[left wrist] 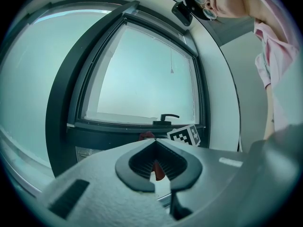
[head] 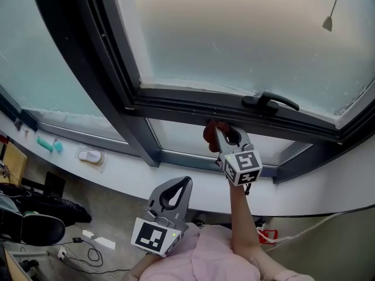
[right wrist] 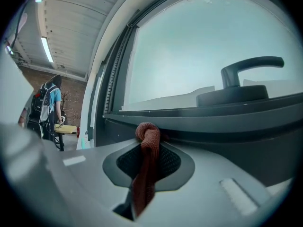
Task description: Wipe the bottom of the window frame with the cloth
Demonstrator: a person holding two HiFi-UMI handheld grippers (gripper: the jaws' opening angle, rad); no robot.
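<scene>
Cloth [right wrist: 147, 143]: rust-red, bunched to a wad, clamped between the closed jaws of the right gripper [head: 227, 138]. The wad sits against the bottom rail of the window frame [head: 176, 105], just left of the handle [head: 269, 102]. Judged soft, light and limp; best held at the bunched middle. Left gripper [head: 179, 186]: jaws together, nothing held, low and well apart from the frame.

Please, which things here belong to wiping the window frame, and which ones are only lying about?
For the job:
cloth, gripped in the right claw
bottom of the window frame, which the cloth touches

Only lying about:
left claw, shut and empty, held low
window handle
teal object and white object on the sill
cables on the floor
</scene>
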